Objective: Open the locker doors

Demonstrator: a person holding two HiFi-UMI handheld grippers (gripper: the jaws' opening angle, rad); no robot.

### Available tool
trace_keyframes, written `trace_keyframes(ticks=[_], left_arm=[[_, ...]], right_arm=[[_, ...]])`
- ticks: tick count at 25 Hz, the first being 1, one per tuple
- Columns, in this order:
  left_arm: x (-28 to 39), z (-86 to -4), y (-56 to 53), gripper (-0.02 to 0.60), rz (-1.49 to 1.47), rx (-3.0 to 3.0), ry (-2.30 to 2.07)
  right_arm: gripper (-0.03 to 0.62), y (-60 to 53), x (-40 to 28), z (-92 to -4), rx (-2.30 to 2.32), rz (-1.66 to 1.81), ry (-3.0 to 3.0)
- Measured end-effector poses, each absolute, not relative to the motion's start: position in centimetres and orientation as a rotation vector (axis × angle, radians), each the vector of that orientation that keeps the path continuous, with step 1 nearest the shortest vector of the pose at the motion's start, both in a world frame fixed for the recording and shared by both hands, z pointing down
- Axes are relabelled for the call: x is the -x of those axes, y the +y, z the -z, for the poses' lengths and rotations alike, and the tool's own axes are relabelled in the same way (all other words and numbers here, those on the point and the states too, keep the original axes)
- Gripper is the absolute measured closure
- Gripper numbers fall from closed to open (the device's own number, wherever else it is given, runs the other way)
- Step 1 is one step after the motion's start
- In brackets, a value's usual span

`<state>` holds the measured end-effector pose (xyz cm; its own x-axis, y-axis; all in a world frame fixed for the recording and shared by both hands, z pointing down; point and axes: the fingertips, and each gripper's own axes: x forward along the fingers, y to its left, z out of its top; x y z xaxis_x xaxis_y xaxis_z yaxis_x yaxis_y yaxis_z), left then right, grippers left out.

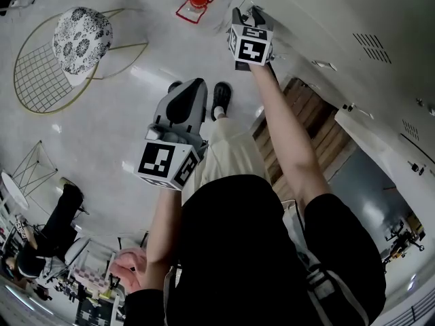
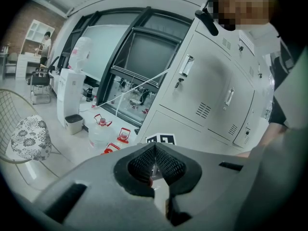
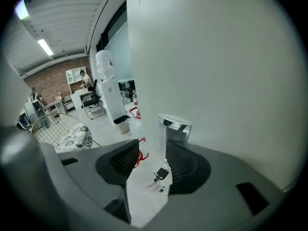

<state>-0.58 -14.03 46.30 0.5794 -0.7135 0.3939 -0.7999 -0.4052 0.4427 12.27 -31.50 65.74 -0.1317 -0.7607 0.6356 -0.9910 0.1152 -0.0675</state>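
At the upper left of the head view, a gold wire chair with a black-and-white flowered cushion stands on the pale glossy floor. Nearer the middle, the left tongs hang in open air, well apart from the lockers, with their black-and-white square marker cube turned upward. In the left gripper view the ribbed pads meet at the tips with nothing between them.

At top centre sits a red-capped clear water jug in a red wire carrier. Just right of it, the right tongs are up against the white metal locker door at the upper right of the frame. In the right gripper view the jaws stand apart and pinch nothing that I can see. A small dark key dangles in the gap, and the chrome handle shows just above the right-hand pad.
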Motion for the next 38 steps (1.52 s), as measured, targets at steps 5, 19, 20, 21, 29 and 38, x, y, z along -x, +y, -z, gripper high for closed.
trace_keyframes(ticks=[5, 19, 20, 21, 29, 38], left_arm=[[0.7, -46.2, -14.2, 0.563, -0.185, -2.215, -1.208], [0.9, -45.9, -14.4, 0.563, -0.174, -2.213, -1.205], [0.9, -45.9, -14.3, 0.563, -0.174, -2.217, -1.199], [0.8, -45.9, -14.3, 0.563, -0.177, -2.219, -1.193], [1.6, -46.6, -13.8, 0.563, -0.199, -2.248, -1.094], [3.2, -46.3, -13.4, 0.563, -0.248, -2.328, -0.942]], right_arm=[[0.422, -31.9, -12.2, -65.7, -1.699, -0.69, -1.949], [0.398, -30.3, -11.0, -65.6, -1.643, -0.702, -1.967], [0.393, -30.1, -10.8, -65.6, -1.641, -0.71, -1.967], [0.395, -29.8, -10.8, -65.6, -1.642, -0.72, -1.965], [0.395, -26.6, -9.3, -65.6, -1.695, -0.767, -1.935], [0.444, -23.6, -9.2, -65.7, -1.771, -0.822, -1.865]])
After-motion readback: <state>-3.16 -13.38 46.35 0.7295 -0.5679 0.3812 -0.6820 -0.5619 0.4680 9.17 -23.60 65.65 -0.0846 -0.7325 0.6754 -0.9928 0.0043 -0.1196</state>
